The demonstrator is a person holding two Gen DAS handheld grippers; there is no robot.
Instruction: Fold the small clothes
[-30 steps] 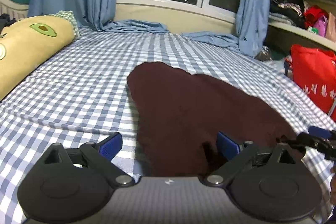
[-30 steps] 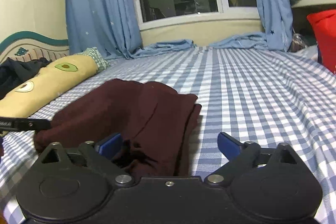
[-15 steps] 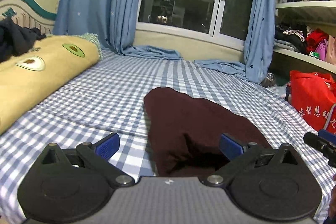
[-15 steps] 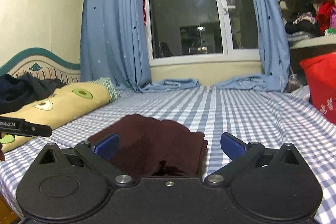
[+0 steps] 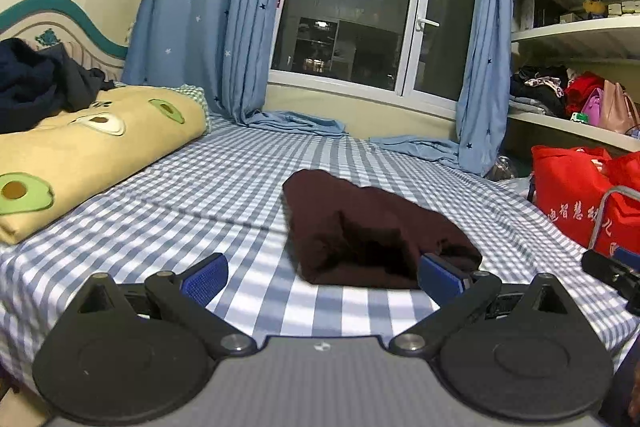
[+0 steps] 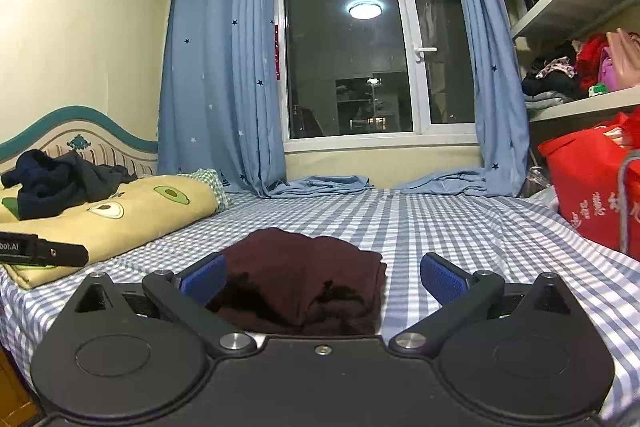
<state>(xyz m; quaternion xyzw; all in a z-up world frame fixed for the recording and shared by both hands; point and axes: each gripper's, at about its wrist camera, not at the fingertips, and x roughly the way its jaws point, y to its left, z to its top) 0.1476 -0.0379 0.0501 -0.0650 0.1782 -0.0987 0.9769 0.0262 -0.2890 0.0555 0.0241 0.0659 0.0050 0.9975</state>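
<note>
A dark maroon garment lies folded into a compact bundle on the blue-and-white checked bed; it also shows in the right wrist view. My left gripper is open and empty, held back from the bundle's near edge, which lies ahead and to its right. My right gripper is open and empty, with the bundle just ahead between its blue pads. The right gripper's tip shows at the left view's right edge, and the left gripper's tip at the right view's left edge.
A yellow avocado-print quilt with dark clothes on it lies on the left of the bed. A red bag stands at the right bed edge. Blue curtains and a window are at the far end; shelves are on the right.
Both grippers have pulled back and tilted up away from the garment, which now lies as a smaller folded bundle farther ahead. Both jaws have stayed open.
</note>
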